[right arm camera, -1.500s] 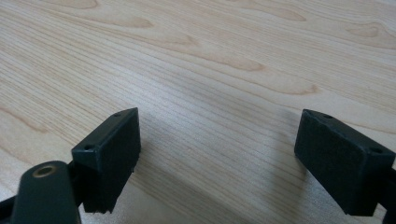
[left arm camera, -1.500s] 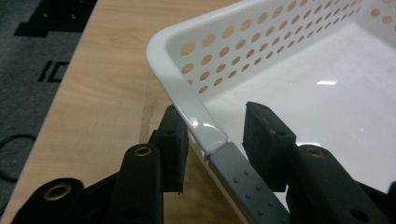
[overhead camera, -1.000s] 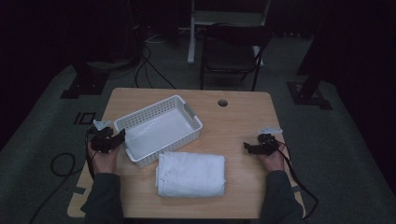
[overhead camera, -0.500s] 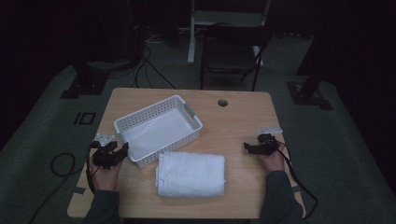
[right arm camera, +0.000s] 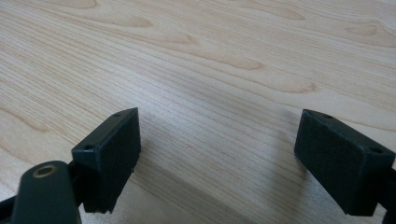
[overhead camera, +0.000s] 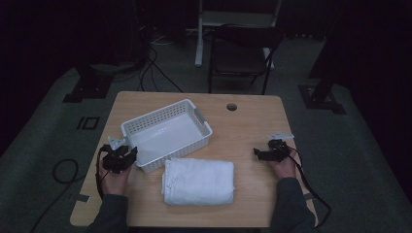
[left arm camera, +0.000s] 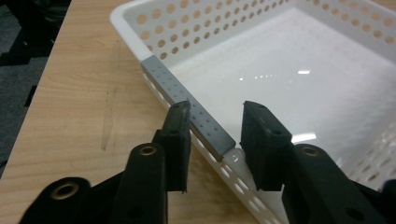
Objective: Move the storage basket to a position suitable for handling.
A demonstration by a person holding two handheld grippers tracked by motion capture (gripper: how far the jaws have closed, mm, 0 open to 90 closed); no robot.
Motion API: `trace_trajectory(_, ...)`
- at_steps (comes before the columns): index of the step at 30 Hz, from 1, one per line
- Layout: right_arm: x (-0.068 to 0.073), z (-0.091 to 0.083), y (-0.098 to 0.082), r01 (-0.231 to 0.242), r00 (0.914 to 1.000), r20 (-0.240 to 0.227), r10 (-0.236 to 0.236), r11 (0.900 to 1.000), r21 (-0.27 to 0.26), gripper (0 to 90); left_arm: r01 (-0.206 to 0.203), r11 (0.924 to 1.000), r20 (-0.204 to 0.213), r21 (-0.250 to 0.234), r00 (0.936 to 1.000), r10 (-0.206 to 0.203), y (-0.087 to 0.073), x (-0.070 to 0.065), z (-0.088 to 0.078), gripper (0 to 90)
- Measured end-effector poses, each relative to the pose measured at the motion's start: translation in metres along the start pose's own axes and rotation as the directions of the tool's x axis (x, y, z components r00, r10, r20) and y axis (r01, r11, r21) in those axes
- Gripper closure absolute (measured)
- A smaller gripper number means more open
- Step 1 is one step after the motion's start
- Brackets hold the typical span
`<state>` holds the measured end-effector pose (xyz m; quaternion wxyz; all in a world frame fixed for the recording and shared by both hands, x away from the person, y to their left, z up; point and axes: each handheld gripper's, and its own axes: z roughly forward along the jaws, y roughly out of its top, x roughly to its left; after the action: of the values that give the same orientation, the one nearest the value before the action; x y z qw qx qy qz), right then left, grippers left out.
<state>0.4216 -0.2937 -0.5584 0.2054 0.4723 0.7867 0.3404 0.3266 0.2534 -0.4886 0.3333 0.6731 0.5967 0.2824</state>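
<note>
A white perforated basket (overhead camera: 155, 112) sits left of centre on the wooden table (overhead camera: 252, 126), with nothing in it. A folded white towel (overhead camera: 198, 181) lies just in front of it. My left gripper (overhead camera: 130, 154) is at the basket's near left corner. In the left gripper view the basket (left arm camera: 210, 28) is close up and the left gripper (left arm camera: 215, 123) is open, its jaws straddling the grey strip (left arm camera: 187, 100) on the rim: one jaw is outside the wall, the other inside. My right gripper (overhead camera: 257, 154) rests at the table's right side, and here the right gripper (right arm camera: 219, 140) is open over bare wood.
A round cable hole (overhead camera: 231, 107) sits near the table's far edge. A dark chair (overhead camera: 240, 53) stands behind the table, and cables (overhead camera: 155, 73) trail over the floor to the left. The surroundings are dim.
My left gripper has moved nearer along the table's left side to the basket's near left corner. The basket, the towel and the right gripper have stayed put.
</note>
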Motion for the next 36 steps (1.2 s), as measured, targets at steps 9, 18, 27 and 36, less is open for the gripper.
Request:
trace_trajectory(9,0.0,0.0,0.0,-0.001,1.0,0.0,0.001,1.0,0.0,14.4,-0.022,0.9998,-0.013,0.0,0.9997,0.022,0.016,-0.009,0.022,65.9)
trace_trajectory(18,0.0,0.0,0.0,-0.002,1.0,-0.001,0.002,1.0,0.0,14.8,-0.07,0.9975,0.016,0.009,0.9974,0.07,0.038,-0.021,0.048,69.3)
trace_trajectory(27,0.004,-0.011,0.009,-0.081,0.9961,-0.039,0.08,0.996,-0.042,34.8,-0.07,0.9975,0.066,0.011,0.9954,0.069,0.047,-0.025,0.068,67.0)
trace_trajectory(36,0.048,-0.028,0.038,0.039,0.9984,-0.036,-0.044,0.991,-0.126,37.4,-0.046,0.998,0.133,-0.043,0.9898,0.051,0.04,-0.024,0.038,60.2)
